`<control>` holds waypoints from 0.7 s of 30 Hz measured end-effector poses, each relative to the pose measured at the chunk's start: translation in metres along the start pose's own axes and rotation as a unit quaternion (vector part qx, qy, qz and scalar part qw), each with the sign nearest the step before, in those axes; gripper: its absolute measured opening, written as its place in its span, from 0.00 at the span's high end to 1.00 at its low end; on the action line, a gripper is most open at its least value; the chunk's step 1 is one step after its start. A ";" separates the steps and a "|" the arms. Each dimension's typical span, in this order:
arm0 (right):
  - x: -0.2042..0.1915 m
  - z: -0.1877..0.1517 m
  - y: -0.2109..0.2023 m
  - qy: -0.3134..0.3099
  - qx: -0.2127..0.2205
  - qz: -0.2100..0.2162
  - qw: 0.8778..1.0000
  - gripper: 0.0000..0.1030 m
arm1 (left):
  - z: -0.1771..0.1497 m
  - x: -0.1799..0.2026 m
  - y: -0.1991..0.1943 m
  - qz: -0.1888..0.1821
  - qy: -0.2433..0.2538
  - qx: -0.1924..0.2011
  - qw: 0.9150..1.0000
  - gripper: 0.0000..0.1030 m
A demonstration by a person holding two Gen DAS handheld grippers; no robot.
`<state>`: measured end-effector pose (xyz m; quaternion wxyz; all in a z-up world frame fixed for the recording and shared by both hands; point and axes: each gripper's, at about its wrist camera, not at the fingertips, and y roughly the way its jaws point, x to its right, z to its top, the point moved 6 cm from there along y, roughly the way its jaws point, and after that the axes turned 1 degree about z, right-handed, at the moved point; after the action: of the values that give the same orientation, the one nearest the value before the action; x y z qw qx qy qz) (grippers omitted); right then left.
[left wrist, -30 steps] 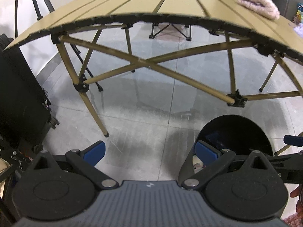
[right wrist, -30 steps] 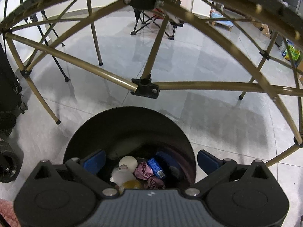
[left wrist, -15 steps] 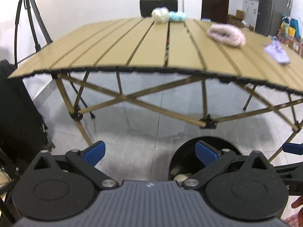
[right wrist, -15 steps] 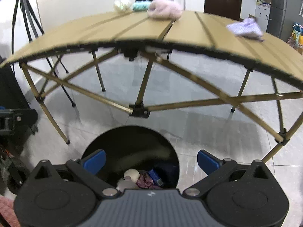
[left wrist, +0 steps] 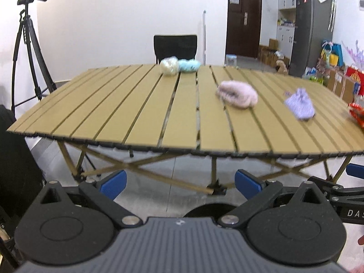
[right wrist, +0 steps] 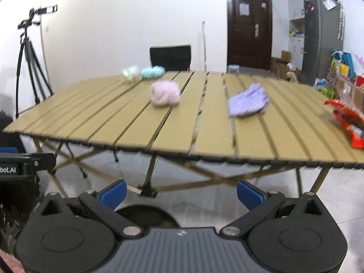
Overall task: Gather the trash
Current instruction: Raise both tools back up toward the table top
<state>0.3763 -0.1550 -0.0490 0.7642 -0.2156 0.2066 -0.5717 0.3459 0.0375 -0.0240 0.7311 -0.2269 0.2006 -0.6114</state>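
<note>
A tan slatted folding table [left wrist: 141,113] [right wrist: 127,125] stands ahead of both grippers. On it lie a cream ball [left wrist: 169,66] [right wrist: 130,72], a teal ball [left wrist: 190,65] [right wrist: 152,72], a pink fluffy bundle [left wrist: 237,93] [right wrist: 165,93], a lilac knit piece [left wrist: 299,104] [right wrist: 249,100] and a red snack wrapper [right wrist: 348,118] [left wrist: 357,113] at the right edge. The black trash bin [right wrist: 145,215] [left wrist: 209,209] sits on the floor just below, mostly hidden by the gripper bodies. My left gripper [left wrist: 180,183] and right gripper [right wrist: 182,192] are both open and hold nothing.
A camera tripod [left wrist: 27,45] [right wrist: 29,61] stands at the left. A black chair [left wrist: 175,47] [right wrist: 170,57] is behind the table. A dark door [right wrist: 249,27], a fridge [left wrist: 311,27] and colourful boxes [left wrist: 350,79] fill the right. A black case [left wrist: 13,159] is near left.
Both grippers have risen from above the bin under the table to table-top height. The bin's contents have dropped out of sight and the tabletop items have come into view.
</note>
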 end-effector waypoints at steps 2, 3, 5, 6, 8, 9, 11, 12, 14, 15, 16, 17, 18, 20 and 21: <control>0.007 0.009 -0.004 0.003 0.015 -0.004 1.000 0.00 | 0.009 0.006 0.000 -0.003 -0.005 0.008 1.000 0.00; 0.011 0.014 -0.007 0.006 0.024 -0.007 1.000 0.00 | 0.013 0.009 0.000 -0.005 -0.008 0.010 1.000 0.00; 0.018 0.024 -0.010 0.013 0.041 -0.012 0.999 0.00 | 0.022 0.014 0.002 -0.008 -0.012 0.016 1.000 0.00; 0.022 0.029 -0.011 0.018 0.050 -0.014 0.999 0.00 | 0.026 0.016 0.004 -0.009 -0.013 0.019 1.000 0.00; 0.030 0.039 -0.010 0.032 0.067 -0.017 0.997 0.00 | 0.032 0.020 0.008 -0.011 -0.015 0.023 1.000 0.00; 0.034 0.043 -0.009 0.039 0.075 -0.018 0.996 0.00 | 0.036 0.022 0.010 -0.012 -0.016 0.025 0.999 0.00; 0.042 0.051 -0.005 0.056 0.087 -0.022 0.994 0.00 | 0.041 0.025 0.017 -0.014 -0.021 0.026 0.999 0.00; 0.046 0.055 -0.001 0.065 0.092 -0.024 0.993 0.00 | 0.044 0.026 0.021 -0.015 -0.022 0.024 0.999 0.00; 0.052 0.059 0.006 0.080 0.099 -0.030 0.991 0.00 | 0.050 0.029 0.031 -0.015 -0.024 0.022 0.999 0.00; 0.055 0.059 0.010 0.084 0.100 -0.034 0.991 0.00 | 0.053 0.030 0.036 -0.014 -0.024 0.021 0.999 0.00; 0.057 0.060 0.014 0.085 0.101 -0.036 0.991 0.00 | 0.056 0.031 0.040 -0.013 -0.024 0.021 0.999 0.00; 0.060 0.062 0.018 0.085 0.101 -0.039 0.990 0.00 | 0.059 0.032 0.045 -0.012 -0.025 0.021 0.999 0.00; 0.062 0.062 0.022 0.084 0.102 -0.042 0.990 0.00 | 0.062 0.034 0.049 -0.012 -0.026 0.021 0.999 0.00; 0.066 0.063 0.028 0.084 0.106 -0.040 0.990 0.00 | 0.067 0.037 0.057 -0.011 -0.025 0.020 0.999 0.00; 0.069 0.064 0.032 0.087 0.111 -0.034 0.989 0.00 | 0.069 0.039 0.061 -0.011 -0.025 0.020 0.999 0.00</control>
<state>0.4550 -0.2079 -0.0191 0.7427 -0.0858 0.1997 -0.6333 0.4413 0.0140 -0.0033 0.7332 -0.2297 0.1679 -0.6176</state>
